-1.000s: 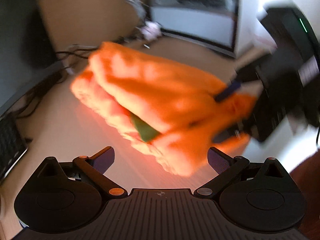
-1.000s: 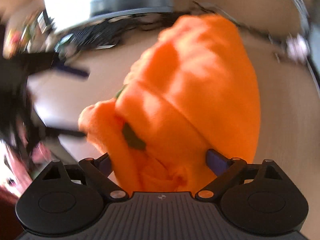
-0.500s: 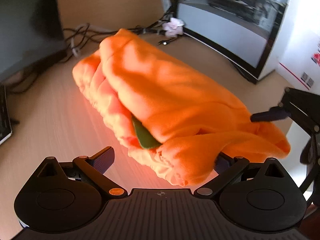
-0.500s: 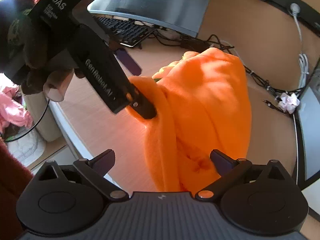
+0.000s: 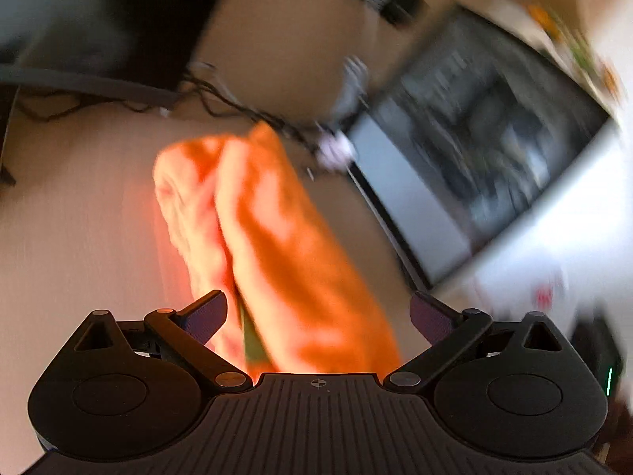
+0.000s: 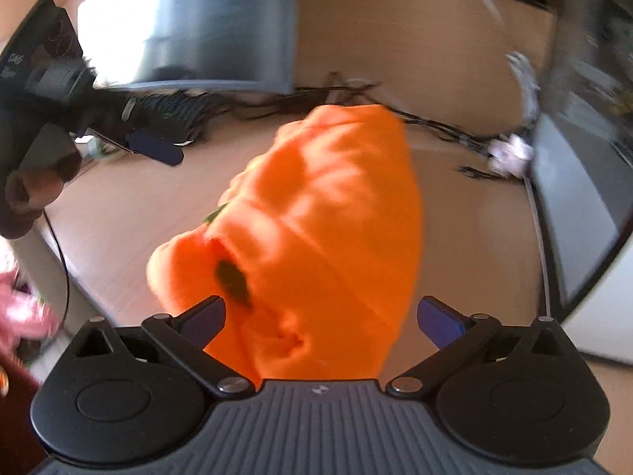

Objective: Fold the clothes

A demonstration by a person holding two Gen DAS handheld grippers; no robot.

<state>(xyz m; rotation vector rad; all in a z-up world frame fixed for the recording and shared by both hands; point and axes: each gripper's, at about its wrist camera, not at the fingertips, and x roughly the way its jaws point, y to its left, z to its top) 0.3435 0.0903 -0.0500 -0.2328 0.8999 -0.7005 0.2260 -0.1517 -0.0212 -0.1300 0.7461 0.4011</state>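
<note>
A folded orange fleece garment (image 5: 285, 245) lies in a thick bundle on the light wooden table (image 5: 79, 237), a green patch (image 5: 251, 340) showing in its fold. My left gripper (image 5: 318, 314) is open, and the bundle's near end sits between its spread fingers without being clamped. In the right wrist view the same garment (image 6: 328, 217) fills the middle. My right gripper (image 6: 322, 318) is open around its near end. One purple finger (image 6: 154, 149) of the left gripper shows at upper left, clear of the cloth, held by a hand (image 6: 35, 182).
A curved monitor (image 5: 467, 182) stands on the right and another screen (image 6: 198, 27) behind. A keyboard (image 6: 174, 113), tangled cables (image 6: 427, 122) and a small white crumpled thing (image 6: 510, 154) lie at the back. Pink cloth (image 6: 19, 308) sits beyond the table's left edge.
The left gripper's finger has come out of the garment's fold and moved up and away to the left. Both cameras are swinging; the bundle stays on the table.
</note>
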